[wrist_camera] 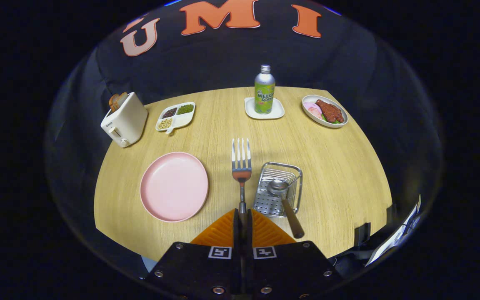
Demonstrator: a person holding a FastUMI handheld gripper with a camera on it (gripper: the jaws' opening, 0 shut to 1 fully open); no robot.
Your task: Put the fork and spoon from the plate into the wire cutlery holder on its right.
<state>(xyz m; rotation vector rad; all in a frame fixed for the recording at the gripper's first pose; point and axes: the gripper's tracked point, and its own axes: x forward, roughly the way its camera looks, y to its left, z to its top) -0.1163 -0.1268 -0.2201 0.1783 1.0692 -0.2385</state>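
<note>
Holder point(279, 189), mid-table toward near edge: contains spoon point(283, 196), handle leaning out. Plate point(174, 186), left of holder: bare. Gripper point(242, 214): clamped on fork point(241, 166), tines pointing ahead, raised above table point(340, 166).

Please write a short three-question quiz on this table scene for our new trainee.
1. True or false: the spoon already sits in the wire holder.
2. What is the claw holding? A) the fork B) the bottle C) nothing
3. Fill in: the pink plate now has ___ on it.

Key:
1. True: its bowl lies inside the holder and its handle sticks out over the rim.
2. A: both fingers are closed on the handle of the fork, tines pointing ahead.
3. Nothing.
</note>
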